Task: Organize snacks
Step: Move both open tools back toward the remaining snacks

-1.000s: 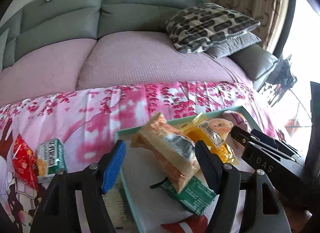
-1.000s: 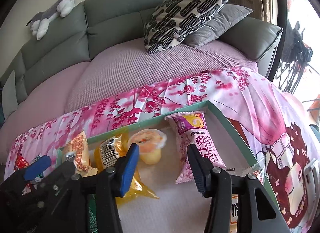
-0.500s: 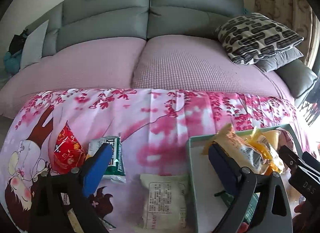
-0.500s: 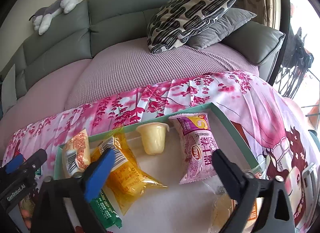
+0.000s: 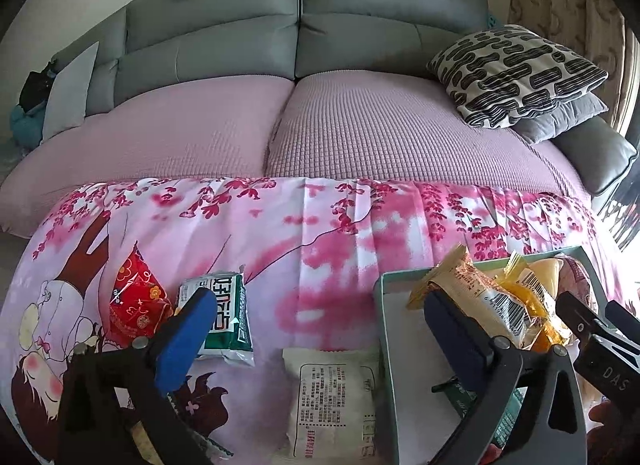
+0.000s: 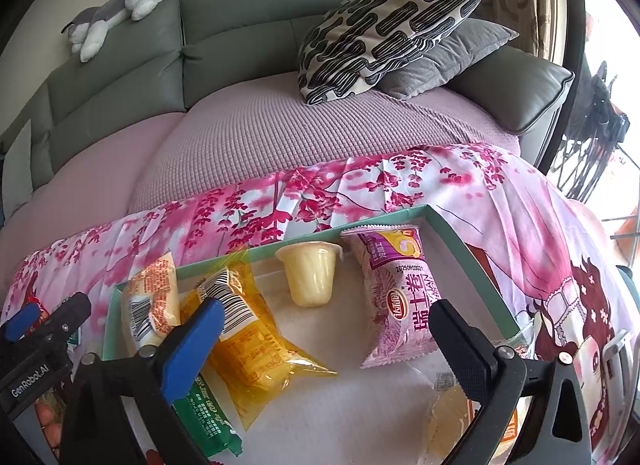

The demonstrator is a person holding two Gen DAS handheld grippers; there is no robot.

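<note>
Snacks sit partly in a teal-rimmed tray [image 6: 460,241] and partly loose on the pink blossom-print cloth [image 5: 320,225] that covers the counter. Inside the tray, the right wrist view shows a purple Swiss-roll pack [image 6: 396,289] against the right wall, a pale jelly cup [image 6: 312,273] lying on its side just beside it, a yellow bag [image 6: 256,337], an orange-and-white wrapped cake [image 6: 154,301] at the left end, and a green bar [image 6: 208,417] under the yellow bag's near edge. A clear packet [image 6: 448,421] lies at the tray's near right; what is in it is hard to make out. Outside the tray, the left wrist view shows a red packet [image 5: 134,301], a green-and-white packet [image 5: 224,317] just beside it, and a white packet [image 5: 332,397] touching the tray's left wall. The left gripper [image 5: 316,329] hovers with fingers wide apart, holding nothing. The right gripper [image 6: 324,349] is likewise spread wide over the tray, empty.
</note>
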